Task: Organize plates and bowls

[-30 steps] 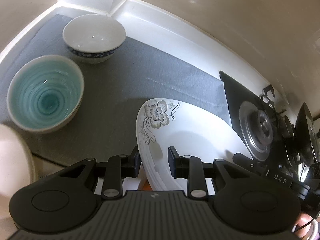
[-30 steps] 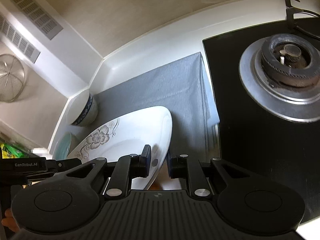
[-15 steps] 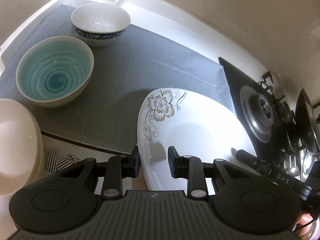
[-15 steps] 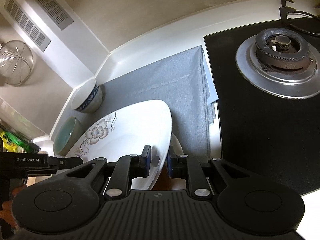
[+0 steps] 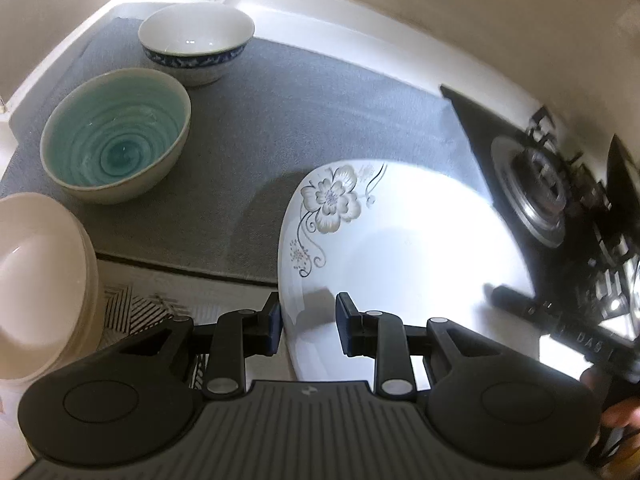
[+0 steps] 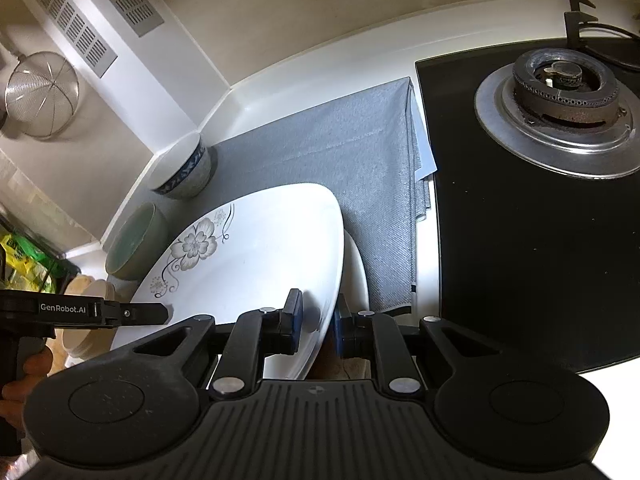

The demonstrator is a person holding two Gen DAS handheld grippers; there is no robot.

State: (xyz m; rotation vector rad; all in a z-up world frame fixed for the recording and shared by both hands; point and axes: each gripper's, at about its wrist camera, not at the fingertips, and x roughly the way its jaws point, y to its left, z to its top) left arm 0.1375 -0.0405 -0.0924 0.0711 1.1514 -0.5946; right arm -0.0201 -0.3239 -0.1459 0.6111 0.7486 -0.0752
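Note:
A white plate with a grey flower print (image 5: 400,248) is held up off the counter by both grippers. My left gripper (image 5: 307,328) is shut on its left rim. My right gripper (image 6: 316,322) is shut on its right rim (image 6: 256,256). A second white plate (image 6: 356,268) shows just below it in the right wrist view. A teal bowl (image 5: 116,136) and a white bowl with a blue band (image 5: 196,40) stand on the grey mat (image 5: 320,100). A stack of cream bowls (image 5: 36,280) stands at the left edge.
A black gas hob with a burner (image 6: 560,92) lies to the right of the mat. The white counter wall (image 5: 360,40) runs behind. A wire strainer (image 6: 40,92) hangs on the left wall. A patterned surface (image 5: 132,304) shows below the mat's front edge.
Both grippers have risen and drawn back with the flowered plate. The bowls and the cream stack have come further into the left wrist view.

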